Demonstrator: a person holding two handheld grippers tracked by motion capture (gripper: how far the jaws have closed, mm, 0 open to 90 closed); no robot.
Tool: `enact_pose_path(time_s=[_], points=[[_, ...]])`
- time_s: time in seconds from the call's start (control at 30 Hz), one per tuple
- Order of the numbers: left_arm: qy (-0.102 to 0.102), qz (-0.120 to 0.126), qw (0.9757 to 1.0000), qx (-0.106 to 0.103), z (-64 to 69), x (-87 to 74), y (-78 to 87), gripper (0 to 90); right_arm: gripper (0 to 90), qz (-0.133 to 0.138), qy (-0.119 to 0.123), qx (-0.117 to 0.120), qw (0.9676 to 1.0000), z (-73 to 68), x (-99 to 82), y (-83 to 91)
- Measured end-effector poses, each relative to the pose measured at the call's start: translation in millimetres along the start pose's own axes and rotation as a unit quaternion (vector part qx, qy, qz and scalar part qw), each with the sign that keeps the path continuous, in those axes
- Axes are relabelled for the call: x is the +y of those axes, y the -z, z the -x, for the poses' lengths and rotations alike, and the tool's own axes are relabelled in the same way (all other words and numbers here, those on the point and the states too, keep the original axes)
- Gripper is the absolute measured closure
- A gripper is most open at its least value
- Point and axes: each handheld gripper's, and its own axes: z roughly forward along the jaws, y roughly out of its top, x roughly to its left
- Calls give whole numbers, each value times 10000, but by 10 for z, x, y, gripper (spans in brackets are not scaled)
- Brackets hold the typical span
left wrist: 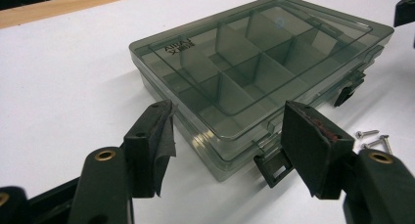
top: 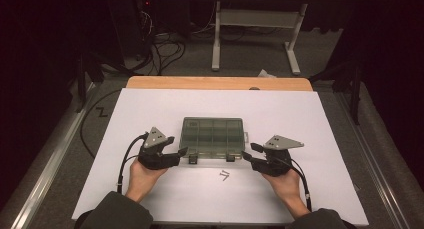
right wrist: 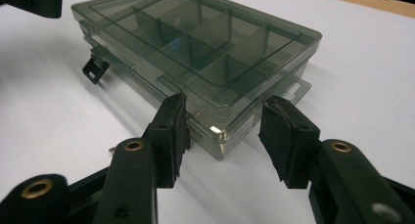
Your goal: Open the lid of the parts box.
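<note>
Left gripper [top: 183, 152] jaws apart, straddling the near-left corner of the organizer box [top: 213, 134]. Right gripper [top: 250, 153] jaws apart around the near-right corner, not pressing.

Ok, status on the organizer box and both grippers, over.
Left gripper open at box's near-left corner. Right gripper open, straddling near-right corner. Organizer box lid down, latches hanging loose. Screws lie in front, clear of both.

Smoky clear compartment box [top: 212, 134] — lid shut, latches open — flat on table.
</note>
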Motion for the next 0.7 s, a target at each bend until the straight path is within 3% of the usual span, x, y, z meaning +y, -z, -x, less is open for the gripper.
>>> enact_pose_path(time_s=[0.47, 0.7], points=[[-215, -221, 9995, 18, 39, -24, -50, 378, 555, -207, 192, -105, 9995, -52, -2, -109], [-336, -478, 9983, 36, 60, -44, -98, 381, 555, -276, 190, -123, 9994, -56, -11, -125]])
